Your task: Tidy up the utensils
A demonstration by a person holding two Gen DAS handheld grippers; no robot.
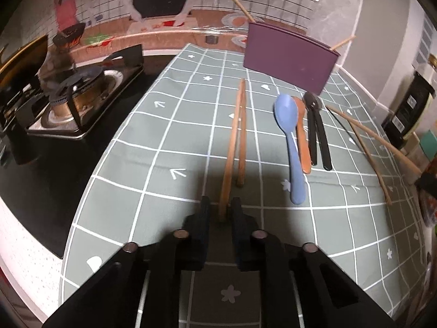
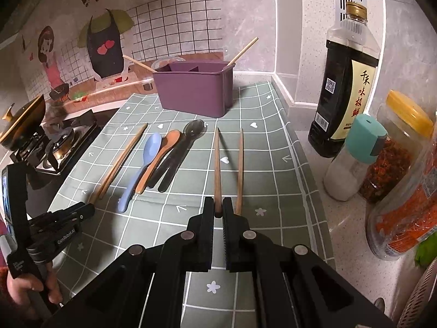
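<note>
My left gripper stands with its jaws around the near end of a wooden chopstick; its mate lies just right of it on the green checked cloth. My right gripper is shut on the near end of another chopstick, with its mate lying beside. A blue spoon, an orange spoon and two black spoons lie side by side between the pairs. A purple utensil holder at the back holds two chopsticks.
A gas stove sits left of the cloth. A soy sauce bottle, a teal-capped shaker and jars stand on the right counter by the wall.
</note>
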